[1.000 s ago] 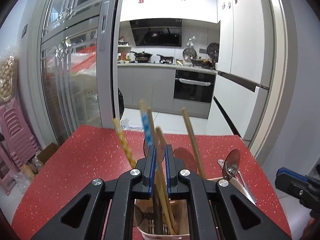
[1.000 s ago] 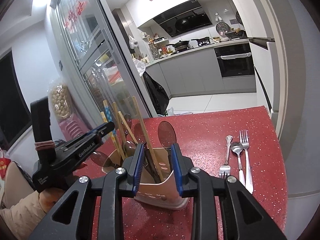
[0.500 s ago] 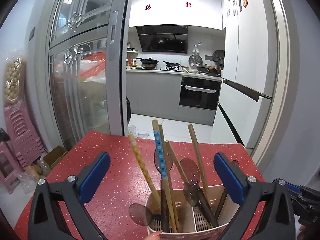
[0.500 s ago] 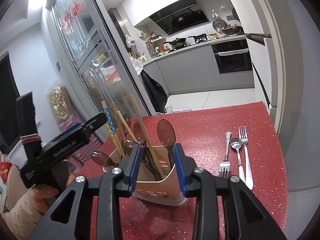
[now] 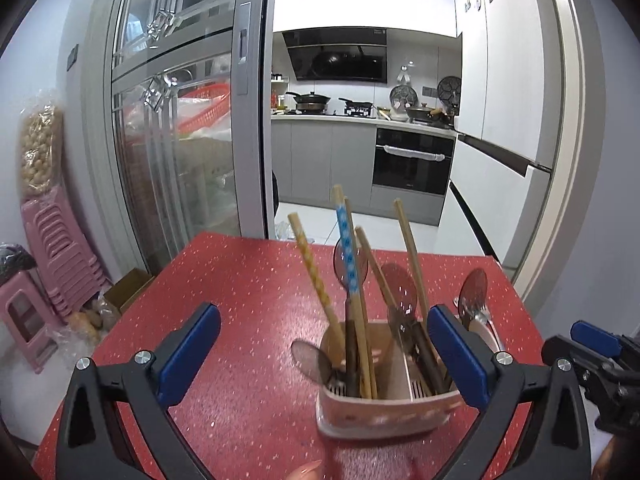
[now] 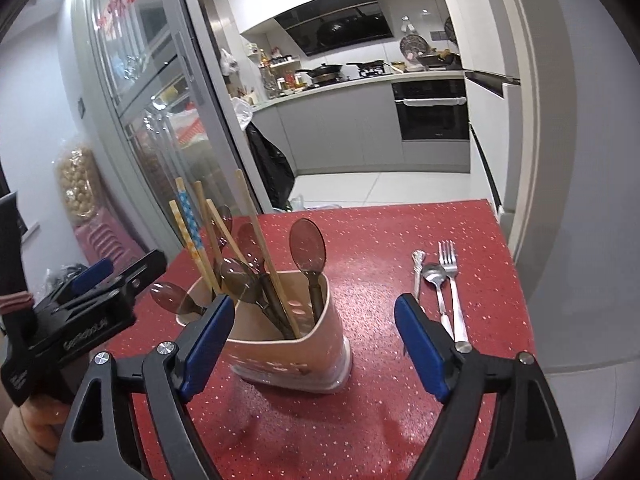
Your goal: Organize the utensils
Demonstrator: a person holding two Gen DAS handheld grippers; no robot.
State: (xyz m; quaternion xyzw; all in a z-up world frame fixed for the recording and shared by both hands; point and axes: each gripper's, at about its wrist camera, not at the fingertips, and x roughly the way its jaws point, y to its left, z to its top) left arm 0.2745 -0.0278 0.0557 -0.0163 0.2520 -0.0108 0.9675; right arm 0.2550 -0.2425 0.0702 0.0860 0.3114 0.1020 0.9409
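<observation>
red speckled tabletop (image 6: 400,420); utensil holder (image 6: 288,352) stands mid-tabletop between our fingers, none touching. left gripper (image 5: 324,354) wide, right gripper (image 6: 314,344) opening. metal cutlery (image 6: 440,284) near right edge; a careless reach could tip the top-heavy holder.

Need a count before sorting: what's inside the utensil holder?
The utensil holder holds several chopsticks and brown translucent spoons, handles down. Its walls hide their lower ends and the bottom, so an exact count isn't possible.
</observation>
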